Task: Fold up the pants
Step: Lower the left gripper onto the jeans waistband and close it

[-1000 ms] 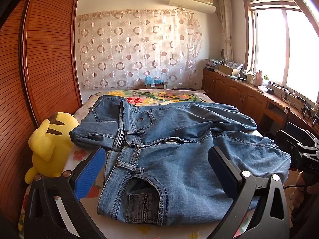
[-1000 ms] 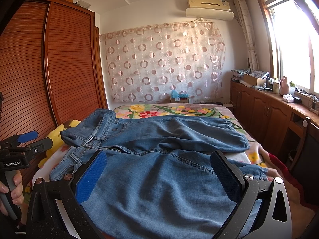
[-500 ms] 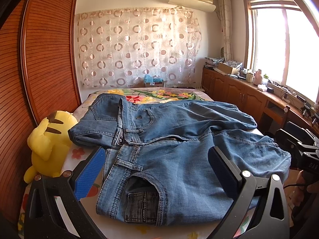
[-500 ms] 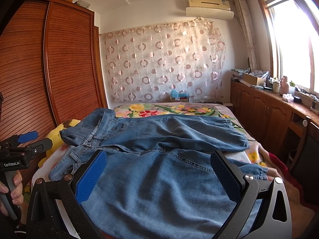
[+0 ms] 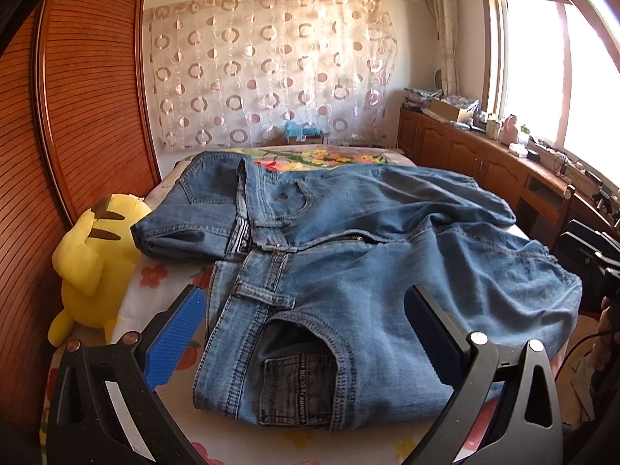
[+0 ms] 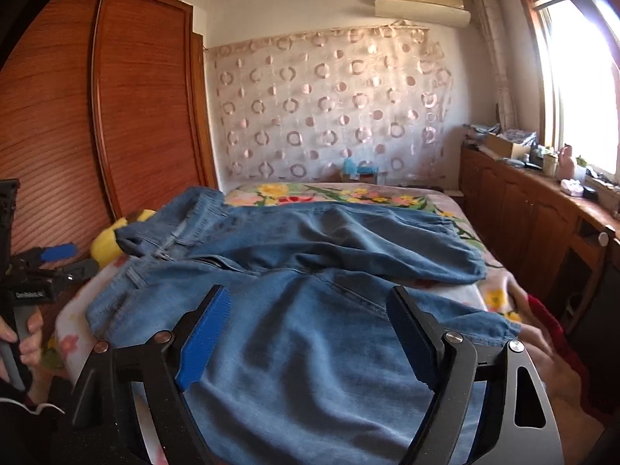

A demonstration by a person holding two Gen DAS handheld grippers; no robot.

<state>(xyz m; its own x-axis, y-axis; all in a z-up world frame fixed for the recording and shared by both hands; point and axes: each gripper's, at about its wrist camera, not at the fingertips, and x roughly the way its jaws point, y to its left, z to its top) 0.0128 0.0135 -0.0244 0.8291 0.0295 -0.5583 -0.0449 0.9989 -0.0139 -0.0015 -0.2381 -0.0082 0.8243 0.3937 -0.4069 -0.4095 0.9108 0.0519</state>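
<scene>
Blue denim pants lie spread on the bed, waistband to the left, both legs running right; they also show in the right wrist view. My left gripper is open and empty, hovering over the near waistband and pocket. My right gripper is open and empty above the near leg. The left gripper also shows at the left edge of the right wrist view. The right gripper's body shows at the right edge of the left wrist view.
A yellow plush toy sits at the bed's left edge against the wooden wardrobe. The floral bedsheet shows beyond the pants. Wooden cabinets with clutter run along the right wall under the window.
The right gripper has tilted and moved forward over the near leg, its jaws a little closer together. The left gripper has shifted slightly; the pants lie as before.
</scene>
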